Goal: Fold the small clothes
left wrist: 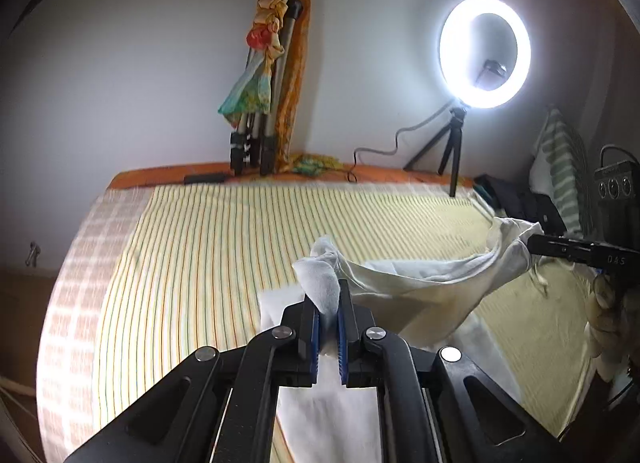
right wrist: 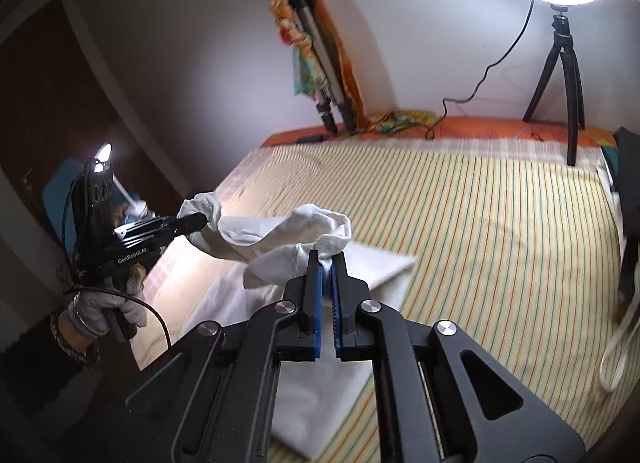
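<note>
Left tool (left wrist: 328,303): black frame, blue pads, jaws clamped on one corner of a small white garment (left wrist: 420,283); cloth bunches up above the pads. Right tool (right wrist: 327,267): same make, jaws likewise clamped on the opposite corner of the garment (right wrist: 280,235). Each tool is also seen side-on in the other's view, at the frame edge, its tips buried in the fabric.

White garment: held in the air between the two tools, sagging in the middle, above the bed.

Folded white cloth (right wrist: 320,403): flat on the bed, directly beneath the tools.

Bed (left wrist: 200,243): covered with a yellow striped sheet; an orange edge runs along the far side by the wall.

Ring light (left wrist: 485,51): lit, on a small black tripod at the bed's far right corner.

Folded tripod (left wrist: 260,119): leaning against the wall, draped with a colourful cloth.

Gloved hand (right wrist: 104,309): grips the left tool's handle, a bracelet at the wrist.
</note>
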